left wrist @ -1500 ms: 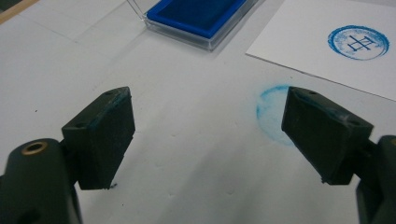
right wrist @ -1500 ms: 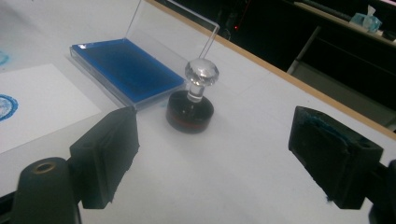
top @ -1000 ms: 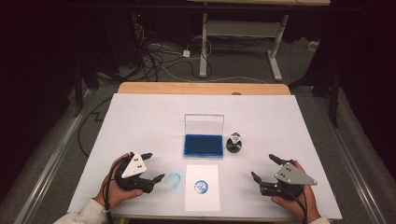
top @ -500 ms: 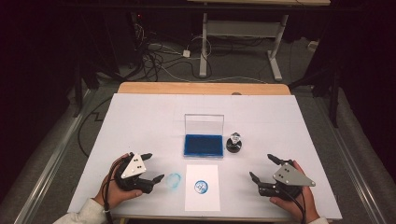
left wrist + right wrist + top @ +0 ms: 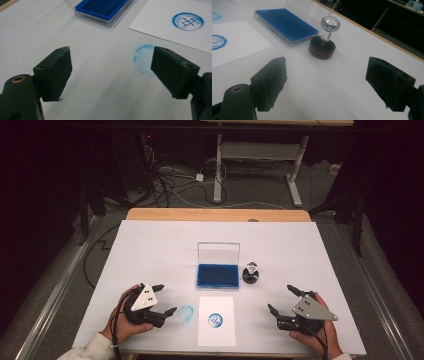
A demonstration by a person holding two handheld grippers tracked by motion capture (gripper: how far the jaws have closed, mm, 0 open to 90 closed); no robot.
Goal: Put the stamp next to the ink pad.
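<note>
Table (image 5: 150,245): a white top with a wooden strip along its far edge, carrying everything below.

Sheet of paper (image 5: 216,320): white, lying flat near the person's edge of the table, between the two grippers; a round blue stamp print (image 5: 215,320) sits near its middle, with a mark inside a ring, seen sharply in the left gripper view (image 5: 187,21).

Ink pad (image 5: 218,275): a blue pad in a clear case, its clear lid (image 5: 218,253) standing upright at the far side; it lies just beyond the paper's far edge. In the right gripper view it lies to the left of the stamp (image 5: 286,23).

Left gripper (image 5: 164,298): resting low at the table, left of the paper, in the person's left hand (image 5: 122,327); its jaws stand wide apart with nothing between them, pointing toward the paper.

Right gripper (image 5: 281,299): low at the table, right of the paper, in the person's right hand (image 5: 312,337); jaws spread wide and empty, aimed toward the stamp, well apart from it.

Stamp (image 5: 250,273): a black round base with a clear faceted knob, standing upright just beside the ink pad's right end; in the right gripper view it stands ahead, between the jaws' line of sight (image 5: 322,46).

Ink smudge (image 5: 186,313): a faint blue ring on the bare table, between the left gripper's tips and the paper (image 5: 143,58).
</note>
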